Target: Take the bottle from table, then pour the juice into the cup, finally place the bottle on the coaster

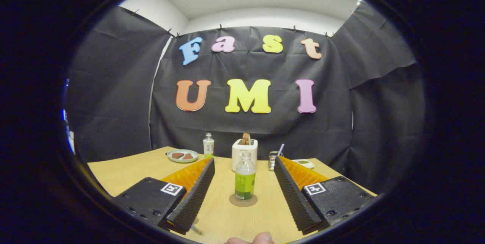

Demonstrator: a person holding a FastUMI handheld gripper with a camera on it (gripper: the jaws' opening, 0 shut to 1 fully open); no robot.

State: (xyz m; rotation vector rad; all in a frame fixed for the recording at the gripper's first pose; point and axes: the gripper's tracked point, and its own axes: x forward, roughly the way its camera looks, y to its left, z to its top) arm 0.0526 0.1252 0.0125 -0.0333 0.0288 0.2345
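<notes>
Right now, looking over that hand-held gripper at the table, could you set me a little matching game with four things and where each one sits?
Things:
1. bottle with green label
2. toaster
3. plate
4. hand-held gripper

Places or states:
A. behind the bottle, a slice sticking out of its top
B. open, fingers apart on either side of the bottle, not touching it
C. standing upright on the round coaster
D. far left on the table, holding brown food

Pairs: 1-C, 2-A, 3-D, 4-B

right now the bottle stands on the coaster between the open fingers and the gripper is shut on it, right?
Not quite. In the gripper view the bottle does stand on the coaster between the fingers, but the gripper is open, both fingers well apart from the bottle, touching nothing.
</notes>
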